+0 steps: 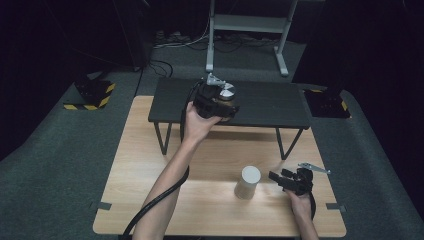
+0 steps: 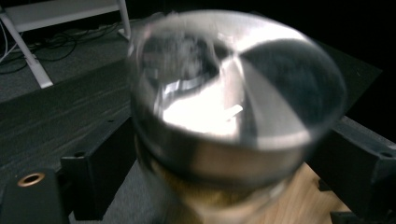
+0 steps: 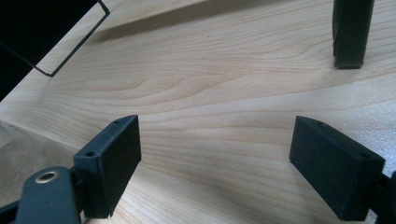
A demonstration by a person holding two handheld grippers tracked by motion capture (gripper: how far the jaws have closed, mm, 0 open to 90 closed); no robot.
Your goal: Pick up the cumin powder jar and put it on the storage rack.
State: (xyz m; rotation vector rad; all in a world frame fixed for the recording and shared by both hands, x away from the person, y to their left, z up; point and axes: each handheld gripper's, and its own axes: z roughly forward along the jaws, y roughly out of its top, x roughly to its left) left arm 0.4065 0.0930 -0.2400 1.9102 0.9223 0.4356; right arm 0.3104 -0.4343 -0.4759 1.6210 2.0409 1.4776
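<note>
A jar with a shiny metal lid (image 1: 228, 92) and an amber body is at the front edge of the black shelf (image 1: 270, 102). My left gripper (image 1: 220, 106) is shut on it. In the left gripper view the jar (image 2: 233, 102) looms close and blurred between the two black jaws of my left gripper (image 2: 229, 163). My right gripper (image 1: 278, 179) rests low over the wooden table (image 1: 150, 165) at the front right. It is open with nothing between its fingers, and points left toward a cream cylinder (image 1: 247, 182). In its own view my right gripper (image 3: 215, 154) shows bare wood between the jaws.
The black shelf stands on thin metal legs (image 1: 161, 136) across the back of the table. One shelf leg (image 3: 350, 32) rises ahead of my right gripper. A thick cable (image 1: 155, 200) trails from my left arm. Beyond the table is grey floor and a metal frame (image 1: 247, 25).
</note>
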